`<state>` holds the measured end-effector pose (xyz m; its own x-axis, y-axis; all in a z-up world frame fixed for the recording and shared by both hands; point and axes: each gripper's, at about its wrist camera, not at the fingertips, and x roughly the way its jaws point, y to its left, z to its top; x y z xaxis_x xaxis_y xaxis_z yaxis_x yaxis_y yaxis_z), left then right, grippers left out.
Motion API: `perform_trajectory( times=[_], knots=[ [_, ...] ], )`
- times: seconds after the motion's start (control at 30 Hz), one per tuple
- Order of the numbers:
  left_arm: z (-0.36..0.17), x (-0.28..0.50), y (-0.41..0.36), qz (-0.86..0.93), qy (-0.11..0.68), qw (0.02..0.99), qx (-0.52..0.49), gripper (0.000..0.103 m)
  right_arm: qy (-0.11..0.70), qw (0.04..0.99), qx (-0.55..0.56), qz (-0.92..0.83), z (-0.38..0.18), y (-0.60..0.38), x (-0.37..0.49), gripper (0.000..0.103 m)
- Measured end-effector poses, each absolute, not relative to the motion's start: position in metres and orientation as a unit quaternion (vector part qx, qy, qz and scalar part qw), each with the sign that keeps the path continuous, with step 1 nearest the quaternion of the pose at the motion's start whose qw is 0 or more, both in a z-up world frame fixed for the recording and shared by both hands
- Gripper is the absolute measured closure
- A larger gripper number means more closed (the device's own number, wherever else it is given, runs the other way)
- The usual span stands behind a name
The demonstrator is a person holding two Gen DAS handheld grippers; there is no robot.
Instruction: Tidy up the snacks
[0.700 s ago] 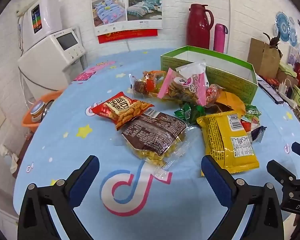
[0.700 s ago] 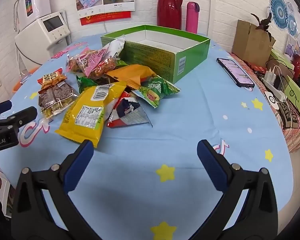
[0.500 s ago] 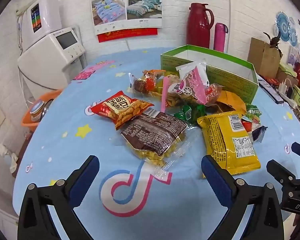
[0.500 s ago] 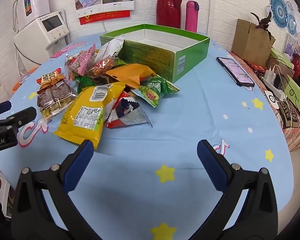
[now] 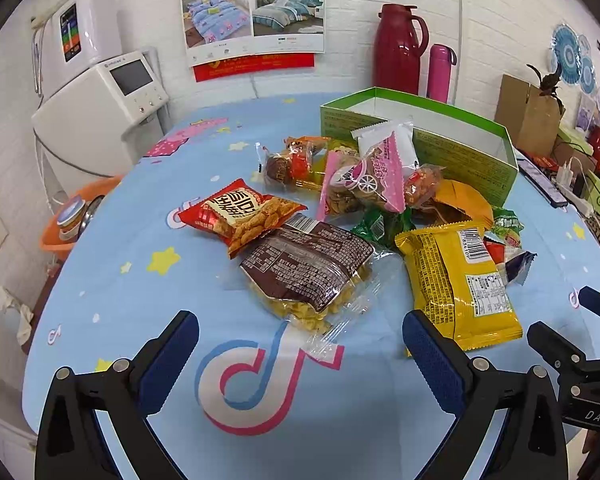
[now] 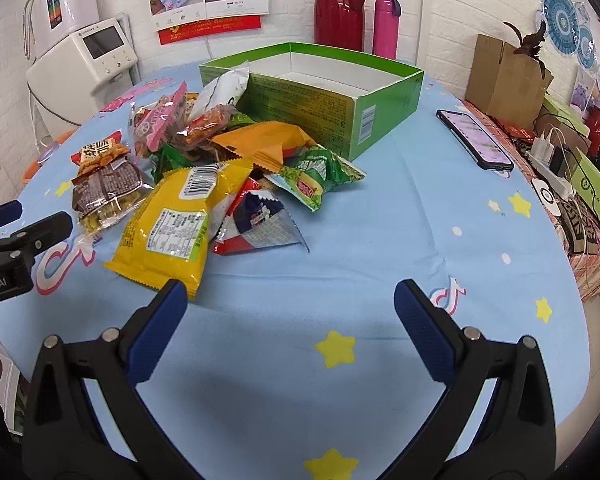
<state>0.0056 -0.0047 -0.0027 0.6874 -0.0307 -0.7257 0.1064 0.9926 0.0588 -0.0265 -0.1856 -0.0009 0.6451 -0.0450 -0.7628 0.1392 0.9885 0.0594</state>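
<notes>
Bare blue surface [image 6: 380,240] lies open from 6 o'clock up to 3 o'clock in the right wrist view, broken only by a phone [image 6: 475,139] near 2 o'clock. The snack pile [image 6: 204,168] fills 9 to 11 o'clock, pressed against the green box [image 6: 340,116] at 12. Clutter [image 6: 572,176] lines the 3 o'clock edge.

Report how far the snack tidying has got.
Done: nothing yet; the green box looks empty. In hand: nothing; the left claw and right claw are both open, above the tablecloth. Left: the whole pile, including the yellow packet, brown packet and red packet.
</notes>
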Motion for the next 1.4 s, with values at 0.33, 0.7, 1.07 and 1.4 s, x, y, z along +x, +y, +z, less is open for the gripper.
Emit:
perform_trajectory(
  times=[0.33,0.7,1.07,1.4],
  knots=[
    [-0.006,0.008,-0.005,-0.039,0.398,0.916,0.048,0.0,0.421,0.904,0.058,-0.05,-0.004,-0.186,-0.025,0.0],
    [-0.008,0.011,-0.007,-0.04,0.402,0.913,0.049,0.0,0.425,0.902,0.061,-0.048,-0.007,-0.187,-0.021,0.0],
    [-0.01,0.016,-0.008,-0.042,0.406,0.911,0.05,0.0,0.431,0.899,0.064,-0.042,-0.01,-0.188,-0.015,0.0],
    [-0.01,0.02,-0.011,-0.051,0.409,0.91,0.048,0.0,0.417,0.905,0.081,-0.015,-0.01,-0.19,-0.015,0.0]
  ],
)
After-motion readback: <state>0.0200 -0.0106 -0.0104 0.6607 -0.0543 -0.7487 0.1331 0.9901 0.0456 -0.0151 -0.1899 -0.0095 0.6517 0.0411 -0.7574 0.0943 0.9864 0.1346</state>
